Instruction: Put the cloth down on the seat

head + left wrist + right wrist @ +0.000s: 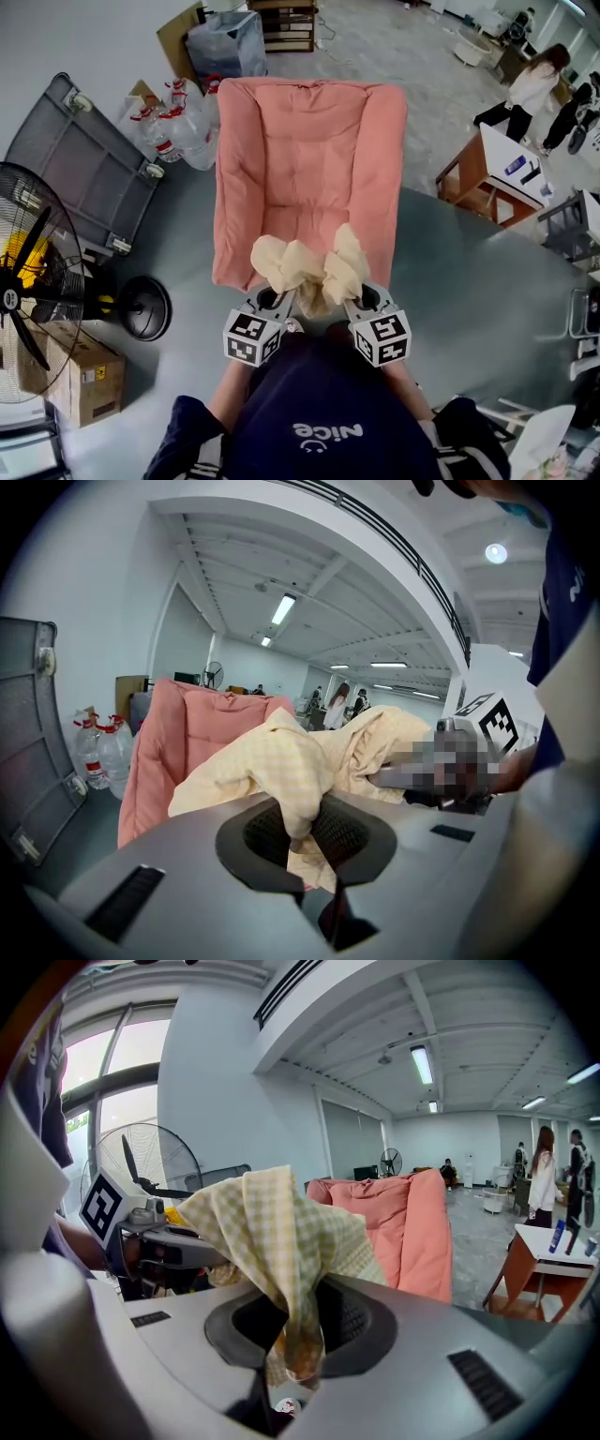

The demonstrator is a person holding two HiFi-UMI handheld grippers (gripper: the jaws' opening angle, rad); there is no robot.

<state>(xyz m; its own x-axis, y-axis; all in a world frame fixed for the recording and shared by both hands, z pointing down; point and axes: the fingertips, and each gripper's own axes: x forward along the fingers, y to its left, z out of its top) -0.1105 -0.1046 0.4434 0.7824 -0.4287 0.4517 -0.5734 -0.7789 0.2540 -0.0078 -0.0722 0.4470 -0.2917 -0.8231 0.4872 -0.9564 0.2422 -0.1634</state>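
Observation:
A pale yellow checked cloth (pixel 309 267) hangs bunched between both grippers, just over the front edge of the pink cushioned seat (pixel 305 159). My left gripper (pixel 270 302) is shut on one end of the cloth (pixel 281 771). My right gripper (pixel 362 300) is shut on the other end of the cloth (pixel 281 1241). The two grippers sit side by side, close together, in front of my body. In the left gripper view the pink seat (pixel 187 733) stands ahead to the left; in the right gripper view the seat (pixel 403 1222) stands ahead to the right.
A black floor fan (pixel 37 281) and a cardboard box (pixel 84 380) stand at the left. A grey trolley (pixel 84 169) and water bottles (pixel 178 122) lie left of the seat. A wooden table (pixel 492 178) stands at the right, with people beyond it.

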